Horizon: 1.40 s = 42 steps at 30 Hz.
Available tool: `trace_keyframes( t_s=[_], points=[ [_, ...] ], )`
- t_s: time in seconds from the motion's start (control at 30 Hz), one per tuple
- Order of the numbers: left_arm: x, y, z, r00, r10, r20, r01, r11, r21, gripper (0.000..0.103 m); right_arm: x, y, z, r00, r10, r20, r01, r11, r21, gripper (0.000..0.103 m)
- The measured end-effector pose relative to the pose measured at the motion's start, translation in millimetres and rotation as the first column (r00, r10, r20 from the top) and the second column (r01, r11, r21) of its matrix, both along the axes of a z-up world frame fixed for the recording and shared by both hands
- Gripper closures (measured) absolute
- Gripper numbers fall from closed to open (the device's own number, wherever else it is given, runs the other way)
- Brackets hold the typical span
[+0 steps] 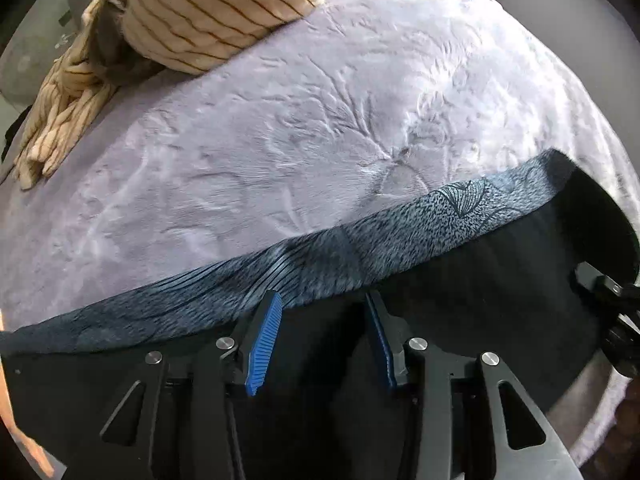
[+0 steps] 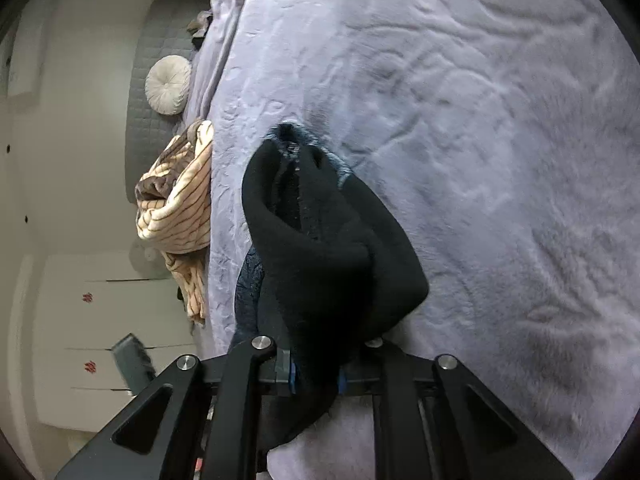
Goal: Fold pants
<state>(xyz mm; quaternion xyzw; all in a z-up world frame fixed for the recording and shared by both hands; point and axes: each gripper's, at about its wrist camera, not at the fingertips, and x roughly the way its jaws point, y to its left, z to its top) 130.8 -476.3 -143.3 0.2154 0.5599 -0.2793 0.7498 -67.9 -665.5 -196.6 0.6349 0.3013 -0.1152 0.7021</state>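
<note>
Left wrist view: my left gripper (image 1: 322, 304) is spread wide with nothing between the blue pads (image 1: 262, 344), hovering at the patterned edge of the dark pants (image 1: 360, 248) on the lavender blanket (image 1: 320, 100). Striped cloth (image 1: 192, 12) sits far left.

Right wrist view: my right gripper (image 2: 314, 376) is clamped on a bunched fold of pants (image 2: 320, 248), above the blanket (image 2: 480, 140). Round pillow (image 2: 168, 84) far left.

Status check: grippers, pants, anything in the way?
Left gripper open over the pants. Right gripper shut on bunched pants cloth. Striped blanket heaped far off on the bedspread, not blocking.
</note>
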Motion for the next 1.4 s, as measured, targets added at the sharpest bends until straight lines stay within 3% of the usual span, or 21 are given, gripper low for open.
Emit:
trace_keyframes(
  t_s=[0.1, 0.2, 0.27, 0.37, 0.53, 0.67, 0.77, 0.93, 1.03, 1.1, 1.17, 1.23, 1.3, 1.33, 1.4],
  points=[
    [-11, 21, 15, 1.000, 0.013, 0.000, -0.013, 0.999, -0.030, 0.058, 1, 6, 20, 1.000, 0.015, 0.023, -0.014, 0.999, -0.046, 0.089],
    [-23, 30, 2, 1.000, -0.010, -0.028, 0.010, 1.000, -0.008, 0.041, 7, 13, 47, 0.998, 0.046, 0.049, -0.040, 0.992, -0.116, 0.089],
    [-27, 33, -10, 1.000, -0.004, -0.013, 0.003, 1.000, -0.016, 0.039, 14, 21, 69, 0.995, 0.082, 0.053, -0.072, 0.983, -0.171, 0.089],
    [-26, 31, -22, 0.999, -0.021, -0.030, 0.021, 1.000, -0.008, 0.034, 32, 41, 95, 0.988, 0.155, 0.022, -0.143, 0.952, -0.270, 0.089],
    [-2, 66, 3, 0.994, 0.024, -0.104, -0.033, 0.996, -0.085, 0.034, 61, 79, 143, 0.973, 0.232, -0.018, -0.217, 0.880, -0.422, 0.089],
    [16, 126, 30, 0.996, 0.064, -0.068, -0.072, 0.990, -0.122, 0.034, 81, 129, 174, 0.944, 0.312, -0.104, -0.316, 0.772, -0.551, 0.089],
    [32, 174, 41, 0.996, 0.085, -0.026, -0.088, 0.990, -0.114, 0.034, 101, 178, 178, 0.917, 0.365, -0.163, -0.386, 0.701, -0.600, 0.089],
    [52, 271, 34, 0.982, 0.186, -0.011, -0.186, 0.981, -0.050, 0.034, 147, 268, 153, 0.856, 0.426, -0.292, -0.506, 0.581, -0.637, 0.089],
    [65, 306, 23, 0.966, 0.259, 0.005, -0.259, 0.966, -0.014, 0.034, 180, 335, 113, 0.787, 0.439, -0.433, -0.613, 0.481, -0.627, 0.086],
    [75, 328, 22, 0.954, 0.300, 0.008, -0.300, 0.954, 0.003, 0.034, 191, 365, 87, 0.746, 0.422, -0.515, -0.665, 0.425, -0.614, 0.081],
    [80, 352, 23, 0.942, 0.337, 0.004, -0.337, 0.942, 0.007, 0.034, 199, 398, 70, 0.703, 0.354, -0.617, -0.711, 0.325, -0.624, 0.077],
    [86, 363, 23, 0.938, 0.346, 0.003, -0.346, 0.938, 0.000, 0.034, 200, 421, 67, 0.669, 0.304, -0.678, -0.742, 0.236, -0.627, 0.065],
    [87, 371, 28, 0.939, 0.344, 0.004, -0.344, 0.939, -0.009, 0.034, 200, 433, 72, 0.643, 0.309, -0.701, -0.764, 0.188, -0.617, 0.050],
    [93, 371, 28, 0.939, 0.344, -0.002, -0.344, 0.939, -0.017, 0.034, 196, 441, 80, 0.636, 0.327, -0.698, -0.766, 0.161, -0.622, 0.049],
    [92, 370, 34, 0.941, 0.336, -0.032, -0.337, 0.941, -0.044, 0.034, 187, 446, 98, 0.631, 0.393, -0.669, -0.762, 0.149, -0.631, 0.047]
  ],
)
